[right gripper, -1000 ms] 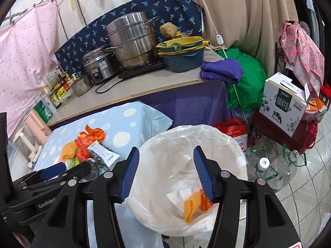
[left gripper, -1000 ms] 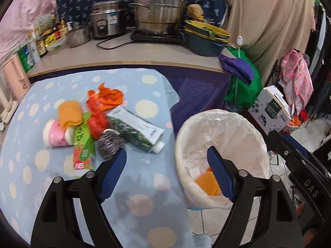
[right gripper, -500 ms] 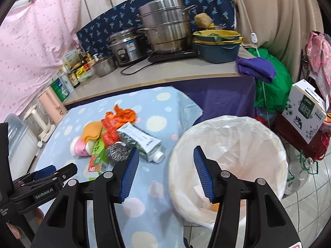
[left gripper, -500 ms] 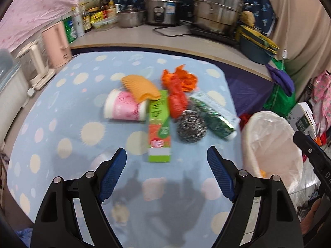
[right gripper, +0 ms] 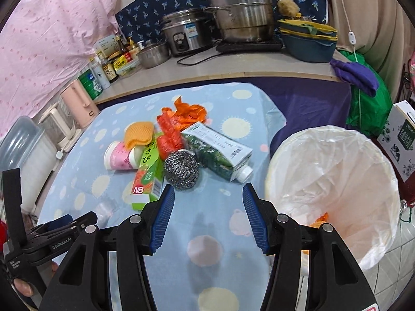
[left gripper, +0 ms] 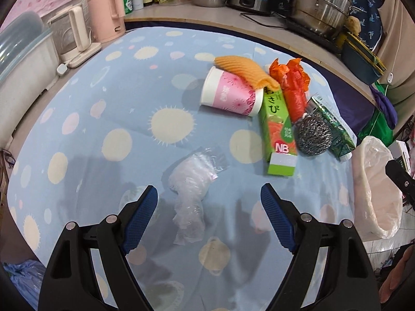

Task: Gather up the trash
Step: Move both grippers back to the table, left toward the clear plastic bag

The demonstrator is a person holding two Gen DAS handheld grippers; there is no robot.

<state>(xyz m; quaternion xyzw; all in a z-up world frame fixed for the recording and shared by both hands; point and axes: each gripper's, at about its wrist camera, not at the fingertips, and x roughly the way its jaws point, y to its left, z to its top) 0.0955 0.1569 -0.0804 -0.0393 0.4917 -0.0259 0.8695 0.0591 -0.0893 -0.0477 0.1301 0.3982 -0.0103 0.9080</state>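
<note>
A pile of trash lies on the blue dotted tablecloth (left gripper: pixel 116 119): a pink paper cup (left gripper: pixel 229 96), an orange sponge (left gripper: pixel 243 71), a green box (left gripper: pixel 278 129), orange wrappers (left gripper: pixel 293 83), a steel scourer (left gripper: pixel 313 136) and a green tube (right gripper: pixel 218 153). A crumpled clear plastic bag (left gripper: pixel 193 186) lies nearer, just beyond my open left gripper (left gripper: pixel 208 219). My right gripper (right gripper: pixel 208 219) hangs open over the cloth in front of the scourer (right gripper: pixel 181 168), holding nothing. The white-lined bin (right gripper: pixel 334 189) stands at the table's right edge with orange scraps inside.
A counter behind holds steel pots (right gripper: pixel 238 15), a rice cooker (right gripper: pixel 185 36), bottles (right gripper: pixel 103 70) and stacked bowls (right gripper: pixel 308 39). Pink and white kettles (left gripper: pixel 85 26) and a plastic tub (left gripper: pixel 20 62) stand at the left. A cardboard box (right gripper: pixel 402 140) sits right of the bin.
Both grippers have swung left, away from the bin and over the tablecloth. The left one has sunk toward the cloth and the clear plastic bag has come into its view.
</note>
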